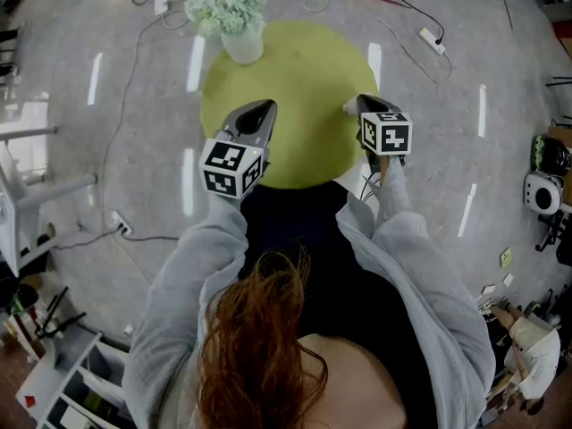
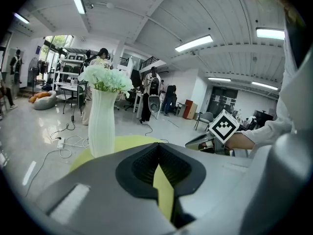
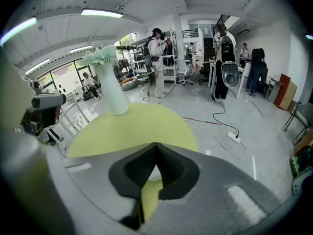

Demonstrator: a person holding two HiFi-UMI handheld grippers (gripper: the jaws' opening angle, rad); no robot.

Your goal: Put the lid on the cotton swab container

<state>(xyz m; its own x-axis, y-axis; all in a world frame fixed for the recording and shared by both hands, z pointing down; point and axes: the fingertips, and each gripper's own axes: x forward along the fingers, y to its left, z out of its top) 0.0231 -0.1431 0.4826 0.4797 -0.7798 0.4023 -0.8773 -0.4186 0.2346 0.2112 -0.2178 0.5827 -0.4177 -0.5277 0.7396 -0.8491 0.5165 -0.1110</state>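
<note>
A small white object [image 1: 349,107], partly hidden, lies on the round yellow-green table [image 1: 304,70] right by the tip of my right gripper [image 1: 362,102]. In the right gripper view the same white object [image 3: 153,173] shows through the gap under the closed tips of the right gripper [image 3: 156,145]. I cannot tell whether it is the lid or the container. My left gripper [image 1: 264,107] hovers over the table's near left part, its jaws [image 2: 157,146] shut with nothing between them. Both grippers point away from the person.
A white vase of pale flowers [image 1: 238,25] stands at the table's far left edge. Cables and power strips [image 1: 432,40] lie on the grey floor around the table. Shelving [image 1: 54,382] stands at lower left, and equipment [image 1: 543,181] at right.
</note>
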